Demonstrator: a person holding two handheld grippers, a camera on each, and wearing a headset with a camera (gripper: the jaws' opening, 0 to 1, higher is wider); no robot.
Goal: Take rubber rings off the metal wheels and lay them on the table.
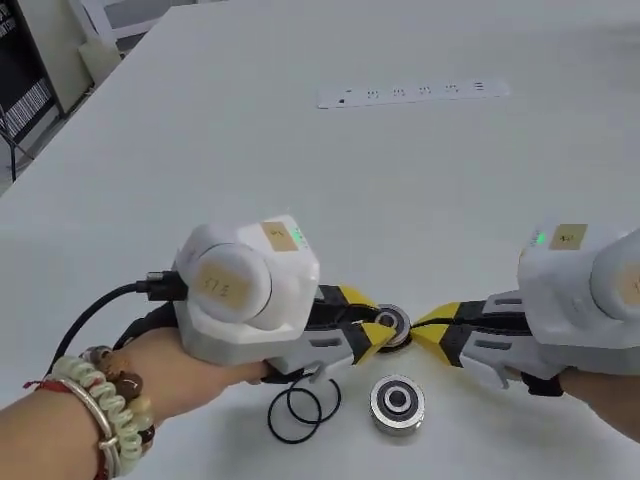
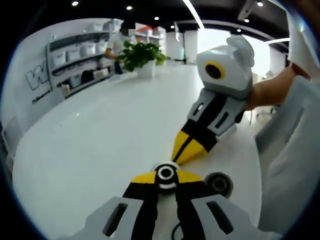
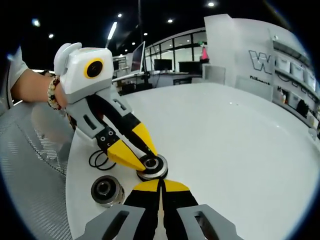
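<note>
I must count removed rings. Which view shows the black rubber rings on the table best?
The head view: both rubber rings lie whole, overlapping, on the table. The right gripper view shows them partly, behind the left claw. A dark curve at the left gripper view's bottom may be one.

The left gripper (image 1: 375, 335), held in a hand (image 1: 170, 375) wearing beaded bracelets (image 1: 100, 405), clamps a metal wheel (image 1: 392, 322), and the right gripper (image 1: 425, 328) meets that wheel's opposite side with closed yellow tips. Nearer the viewer, a second wheel (image 1: 397, 403) lies on the white table (image 1: 300, 170), with two overlapping black rubber rings (image 1: 303, 408) just beside it.
</note>
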